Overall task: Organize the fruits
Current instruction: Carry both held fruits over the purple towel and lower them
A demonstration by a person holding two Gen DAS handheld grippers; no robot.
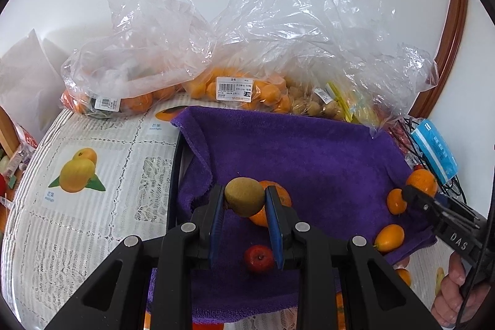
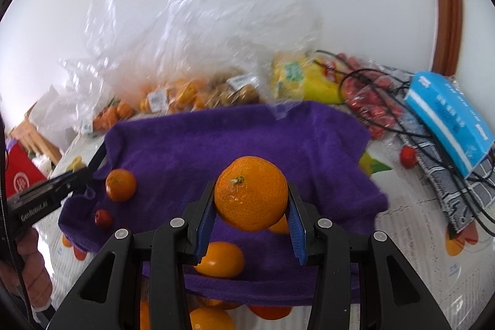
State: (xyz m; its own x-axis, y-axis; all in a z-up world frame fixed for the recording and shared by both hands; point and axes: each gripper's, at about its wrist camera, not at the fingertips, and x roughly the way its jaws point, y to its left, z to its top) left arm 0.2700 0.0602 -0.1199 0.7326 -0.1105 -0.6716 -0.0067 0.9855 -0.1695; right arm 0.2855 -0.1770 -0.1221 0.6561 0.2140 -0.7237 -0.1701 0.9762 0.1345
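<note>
My left gripper (image 1: 245,200) is shut on a brown kiwi (image 1: 244,196) and holds it above the purple towel (image 1: 309,150). Under it lie an orange (image 1: 280,195) and a small red fruit (image 1: 259,258). My right gripper (image 2: 251,200) is shut on a big orange (image 2: 251,193) above the same towel (image 2: 216,138). In the left wrist view the right gripper (image 1: 413,195) holds that orange (image 1: 422,180) at the towel's right edge, near a small orange (image 1: 396,200) and a kumquat (image 1: 389,237). The left gripper shows at the left of the right wrist view (image 2: 74,175).
Clear plastic bags of oranges (image 1: 123,82), kumquats (image 1: 247,88) and small pale fruit (image 1: 312,105) stand at the back by the wall. A blue packet (image 2: 448,119) lies on a wire rack at the right. The tablecloth (image 1: 92,206) has fruit prints.
</note>
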